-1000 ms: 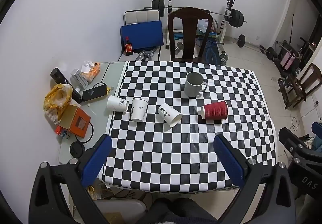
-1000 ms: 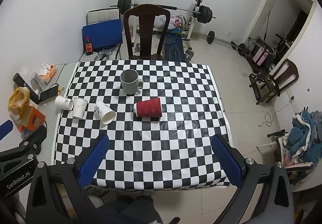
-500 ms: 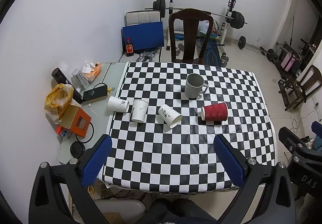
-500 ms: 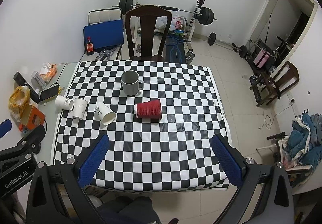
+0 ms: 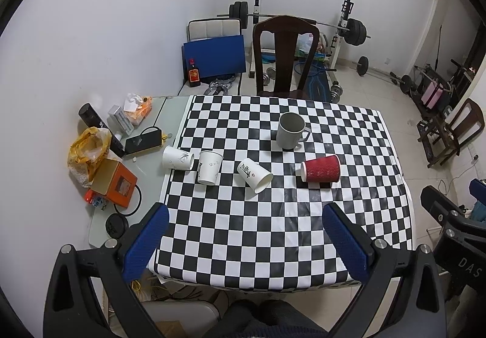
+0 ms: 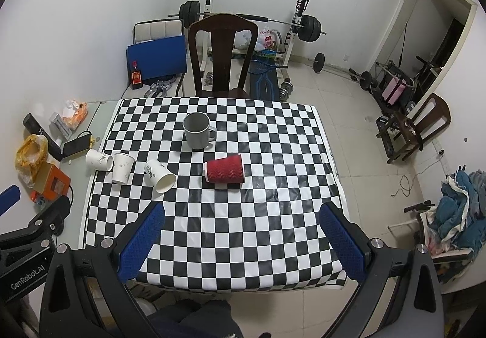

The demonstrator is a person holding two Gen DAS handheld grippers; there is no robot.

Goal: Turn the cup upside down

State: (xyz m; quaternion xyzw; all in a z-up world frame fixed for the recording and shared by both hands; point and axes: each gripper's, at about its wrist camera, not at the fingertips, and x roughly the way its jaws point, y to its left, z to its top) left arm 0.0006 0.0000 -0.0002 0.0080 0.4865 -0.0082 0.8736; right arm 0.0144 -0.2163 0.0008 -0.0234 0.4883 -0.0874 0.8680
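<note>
A red ribbed paper cup (image 5: 321, 168) (image 6: 224, 168) lies on its side on the checkered table (image 5: 273, 216). A grey mug (image 5: 291, 131) (image 6: 198, 131) stands upright behind it. Three white paper cups sit to the left: one on its side (image 5: 254, 175) (image 6: 160, 176), one standing (image 5: 209, 167) (image 6: 122, 168), one on its side at the cloth's edge (image 5: 177, 157) (image 6: 99, 159). My left gripper (image 5: 246, 213) and right gripper (image 6: 241, 212) are both open and empty, high above the table's near edge.
A dark wooden chair (image 5: 285, 55) stands behind the table. An orange box (image 5: 114, 183), yellow bag (image 5: 88, 149), phone (image 5: 142, 140) and tissues clutter the glass strip at the left. Weights and a bench stand at the back wall.
Both grippers have drifted slightly; the view of the table has shifted a little. No cup has moved.
</note>
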